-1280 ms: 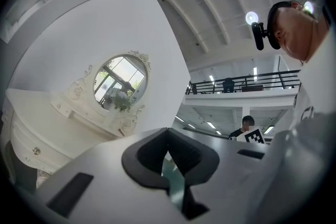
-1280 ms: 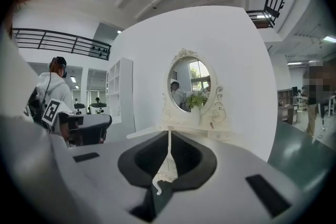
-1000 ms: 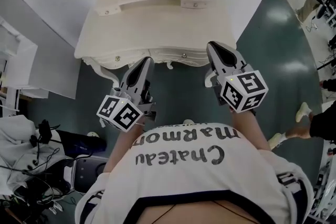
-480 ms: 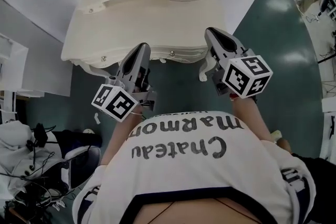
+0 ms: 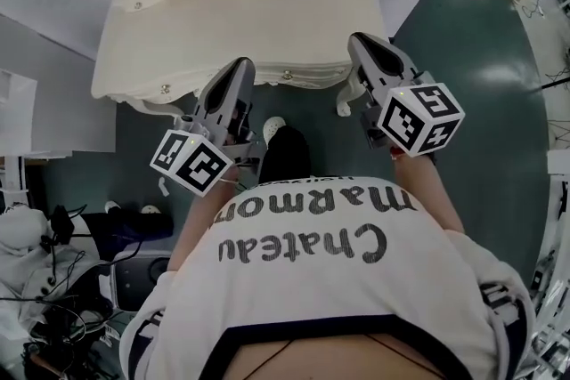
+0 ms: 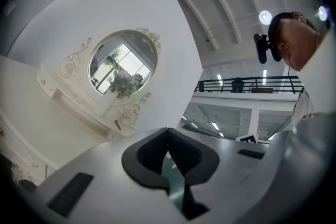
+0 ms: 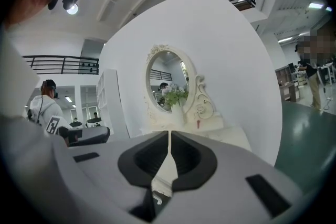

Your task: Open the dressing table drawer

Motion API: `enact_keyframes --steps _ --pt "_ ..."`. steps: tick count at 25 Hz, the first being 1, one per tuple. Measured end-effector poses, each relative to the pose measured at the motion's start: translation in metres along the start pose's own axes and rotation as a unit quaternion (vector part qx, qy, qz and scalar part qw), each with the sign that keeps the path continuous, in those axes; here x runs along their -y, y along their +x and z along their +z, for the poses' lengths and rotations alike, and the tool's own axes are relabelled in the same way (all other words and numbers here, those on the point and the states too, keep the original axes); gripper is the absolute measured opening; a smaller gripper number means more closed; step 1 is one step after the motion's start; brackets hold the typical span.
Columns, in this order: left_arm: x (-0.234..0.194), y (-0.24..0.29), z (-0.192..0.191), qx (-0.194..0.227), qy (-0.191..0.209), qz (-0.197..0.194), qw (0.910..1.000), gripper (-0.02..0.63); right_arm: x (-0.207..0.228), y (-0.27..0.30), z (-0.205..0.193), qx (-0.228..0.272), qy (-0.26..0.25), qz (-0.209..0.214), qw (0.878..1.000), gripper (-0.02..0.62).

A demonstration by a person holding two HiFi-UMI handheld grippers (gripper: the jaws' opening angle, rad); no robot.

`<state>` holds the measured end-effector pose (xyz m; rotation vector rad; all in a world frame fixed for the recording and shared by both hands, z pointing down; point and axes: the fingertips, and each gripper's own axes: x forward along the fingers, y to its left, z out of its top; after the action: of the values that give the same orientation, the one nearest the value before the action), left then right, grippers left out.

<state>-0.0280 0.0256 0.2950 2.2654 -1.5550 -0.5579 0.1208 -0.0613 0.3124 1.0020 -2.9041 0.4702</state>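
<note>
The cream dressing table (image 5: 240, 22) stands ahead against the white wall. Small round knobs (image 5: 287, 75) dot its closed drawer front along the near edge. My left gripper (image 5: 238, 68) is shut with nothing in it, its tip just short of the drawer front, between two knobs. My right gripper (image 5: 364, 44) is also shut and empty, its tip over the table's right front corner. In the left gripper view the shut gripper (image 6: 168, 134) points up towards the oval mirror (image 6: 122, 63). In the right gripper view the gripper (image 7: 169, 135) faces the mirror (image 7: 168, 78) and a vase of flowers (image 7: 176, 98).
A white shelf unit (image 5: 18, 116) stands left of the table. A chair and tangled cables (image 5: 62, 280) lie at the lower left. The person's shoe (image 5: 285, 154) is on the green floor below the drawer. Another person (image 7: 315, 78) stands far to the right.
The person has stepped towards the table. Both grippers have moved forward and now reach its front edge; a second ago they hung short of it.
</note>
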Motion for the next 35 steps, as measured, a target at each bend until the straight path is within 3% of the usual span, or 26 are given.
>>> enact_keyframes --steps 5,11,17,21,35 --pt "-0.006 0.018 -0.001 0.005 0.003 -0.019 0.9998 0.023 0.010 0.009 0.003 0.005 -0.007 -0.010 1.000 0.032" --pt "-0.075 0.071 0.021 0.002 0.013 -0.003 0.9999 0.023 0.044 0.092 0.011 0.007 0.006 -0.003 1.000 0.031" --pt "-0.127 0.107 0.069 -0.024 -0.002 -0.036 0.9991 0.023 0.039 0.155 0.041 -0.008 0.011 -0.043 0.999 0.032" --pt "-0.151 0.129 0.077 -0.040 0.000 -0.050 0.9979 0.023 0.049 0.185 0.045 -0.012 0.013 -0.058 0.998 0.031" --pt "-0.236 0.187 0.052 -0.121 -0.016 -0.059 0.9907 0.023 0.120 0.264 -0.020 -0.095 0.043 -0.137 0.985 0.032"
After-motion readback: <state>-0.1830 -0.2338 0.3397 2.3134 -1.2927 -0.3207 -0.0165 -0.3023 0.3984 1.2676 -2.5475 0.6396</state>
